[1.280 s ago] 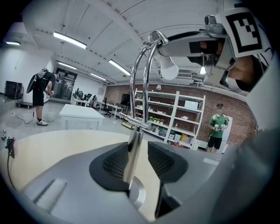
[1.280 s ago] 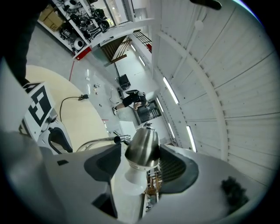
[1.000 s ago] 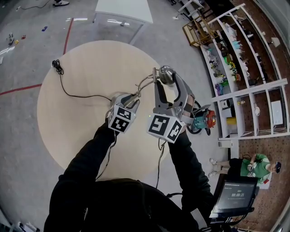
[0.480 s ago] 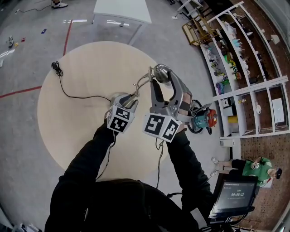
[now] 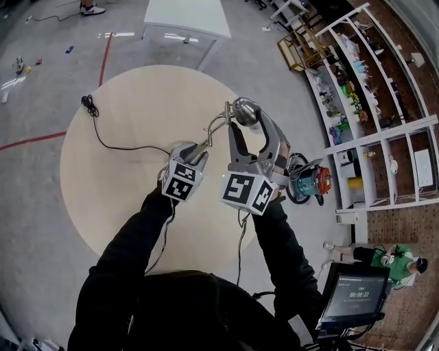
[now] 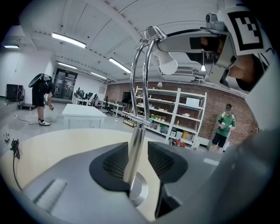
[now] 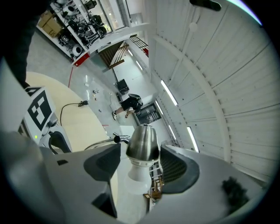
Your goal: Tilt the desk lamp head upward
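A chrome desk lamp stands on the round beige table [image 5: 103, 199]. My left gripper [image 5: 201, 147] is shut on its upright pole [image 6: 139, 131] just above the base disc [image 6: 139, 194]. The curved arm [image 5: 216, 127] rises to the lamp head [image 5: 245, 110], a chrome cone [image 7: 142, 142] with a white bulb [image 7: 135, 175]. My right gripper [image 5: 247, 120] is shut on that head, one pad on each side. In the left gripper view the head [image 6: 167, 63] shows high up, between the right gripper's fingers.
The lamp's black cable [image 5: 113, 140] runs across the table to a plug [image 5: 87, 103] near the left rim. Off the table are a white table [image 5: 185, 17], shelves [image 5: 370, 103], a monitor [image 5: 350, 298], a person in green [image 5: 391, 257] and an orange-teal machine [image 5: 312, 184].
The lamp head and the right gripper around it have edged slightly to the left in the head view. The left gripper holds the pole as before.
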`<control>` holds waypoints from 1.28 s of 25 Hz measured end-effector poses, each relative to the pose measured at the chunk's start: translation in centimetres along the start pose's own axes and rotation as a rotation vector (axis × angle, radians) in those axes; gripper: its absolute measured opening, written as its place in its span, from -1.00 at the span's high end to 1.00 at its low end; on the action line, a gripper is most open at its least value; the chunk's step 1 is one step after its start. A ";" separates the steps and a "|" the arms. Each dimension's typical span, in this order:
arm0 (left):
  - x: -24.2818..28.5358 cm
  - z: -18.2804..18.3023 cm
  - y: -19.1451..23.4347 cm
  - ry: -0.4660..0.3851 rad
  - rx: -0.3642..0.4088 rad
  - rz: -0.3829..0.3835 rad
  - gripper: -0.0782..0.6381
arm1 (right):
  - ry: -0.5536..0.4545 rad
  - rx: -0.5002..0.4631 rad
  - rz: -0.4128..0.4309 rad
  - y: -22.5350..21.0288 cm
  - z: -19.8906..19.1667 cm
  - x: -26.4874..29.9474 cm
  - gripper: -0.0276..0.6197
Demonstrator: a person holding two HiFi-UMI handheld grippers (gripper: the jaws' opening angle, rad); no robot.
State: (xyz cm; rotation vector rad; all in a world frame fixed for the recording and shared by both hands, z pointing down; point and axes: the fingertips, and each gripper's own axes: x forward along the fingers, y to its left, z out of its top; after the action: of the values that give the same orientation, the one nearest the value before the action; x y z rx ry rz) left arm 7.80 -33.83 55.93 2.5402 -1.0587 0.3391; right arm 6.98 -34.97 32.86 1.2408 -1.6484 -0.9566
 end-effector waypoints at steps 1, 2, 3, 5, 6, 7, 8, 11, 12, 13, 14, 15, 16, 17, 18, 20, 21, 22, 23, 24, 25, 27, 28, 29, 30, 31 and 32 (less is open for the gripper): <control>-0.1 0.0 0.2 0.001 0.000 0.004 0.37 | -0.005 0.010 -0.003 -0.1 0.0 -0.1 0.02; -0.2 0.0 0.3 0.002 0.000 0.008 0.37 | -0.010 0.014 -0.008 -0.2 0.1 -0.3 0.02; -0.3 0.0 0.4 0.004 0.000 0.010 0.37 | -0.015 0.016 -0.014 -0.3 0.1 -0.5 0.02; -0.5 0.1 0.5 0.003 0.004 0.013 0.37 | -0.022 0.024 -0.023 -0.5 0.0 -0.9 0.02; -0.7 0.2 0.6 0.000 0.008 0.012 0.37 | -0.023 0.034 -0.026 -0.5 0.0 -1.1 0.02; -0.9 0.4 0.6 -0.003 0.012 0.011 0.37 | -0.023 0.050 -0.027 -0.6 -0.1 -1.3 0.02; -1.1 0.5 0.7 -0.006 0.013 0.011 0.37 | -0.023 0.074 -0.026 -0.6 -0.3 -1.4 0.02; -1.9 0.9 0.8 -0.033 0.000 0.022 0.38 | -0.027 0.190 -0.006 -0.4 -1.1 -2.1 0.02; -2.4 1.2 0.9 -0.047 -0.008 0.026 0.40 | -0.029 0.242 0.005 -0.4 -1.5 -2.2 0.02; -2.8 1.6 0.9 -0.061 -0.015 0.029 0.42 | -0.031 0.297 0.018 -0.3 -1.8 -2.3 0.02; -3.2 2.1 0.9 -0.074 -0.019 0.030 0.42 | -0.033 0.350 0.031 -0.2 -2.2 -2.4 0.02; -3.5 2.5 0.8 -0.087 -0.023 0.029 0.42 | -0.034 0.395 0.044 0.0 -2.7 -2.4 0.02; -3.9 2.9 0.5 -0.100 -0.028 0.028 0.43 | -0.034 0.429 0.054 0.3 -3.2 -2.5 0.02; -4.4 3.3 0.3 -0.115 -0.039 0.026 0.43 | -0.034 0.453 0.060 0.5 -3.7 -2.6 0.02; -4.9 3.6 0.0 -0.130 -0.055 0.025 0.44 | -0.035 0.473 0.063 0.6 -4.1 -2.8 0.02; -5.9 3.6 -0.6 -0.145 -0.086 0.026 0.47 | -0.042 0.522 0.072 1.0 -4.8 -3.4 0.02; -6.4 3.4 -1.1 -0.147 -0.094 0.026 0.47 | -0.053 0.557 0.081 1.3 -5.1 -3.8 0.02; -6.9 3.3 -1.7 -0.152 -0.093 0.026 0.48 | -0.070 0.600 0.090 1.4 -5.3 -4.3 0.04; -7.4 3.4 -2.5 -0.160 -0.082 0.026 0.49 | -0.091 0.649 0.099 1.5 -5.4 -4.9 0.12; -7.9 3.7 -3.3 -0.166 -0.062 0.025 0.50 | -0.114 0.700 0.105 1.4 -5.5 -5.5 0.21; -8.5 4.0 -4.1 -0.170 -0.036 0.022 0.51 | -0.133 0.751 0.111 1.2 -5.6 -6.0 0.29; -9.7 4.7 -5.5 -0.178 0.016 0.015 0.51 | -0.158 0.846 0.124 1.1 -5.9 -7.1 0.36; -10.3 5.0 -6.0 -0.186 0.032 0.014 0.51 | -0.169 0.886 0.130 1.2 -6.0 -7.5 0.37; -10.9 5.2 -6.4 -0.195 0.042 0.016 0.51 | -0.179 0.919 0.134 1.4 -6.1 -7.8 0.38; -11.5 5.4 -6.6 -0.204 0.045 0.022 0.51 | -0.189 0.949 0.136 1.7 -6.3 -8.2 0.39; -12.1 5.7 -7.0 -0.211 0.043 0.031 0.51 | -0.197 0.978 0.136 1.8 -6.5 -8.8 0.41; -12.7 6.0 -7.5 -0.216 0.037 0.041 0.51 | -0.205 1.008 0.136 1.6 -6.9 -9.4 0.44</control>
State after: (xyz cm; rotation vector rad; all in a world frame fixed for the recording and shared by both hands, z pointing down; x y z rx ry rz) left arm 4.88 -23.45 44.21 2.6367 -1.1931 0.0959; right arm 14.31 -26.03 35.15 1.6452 -2.4682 -0.1070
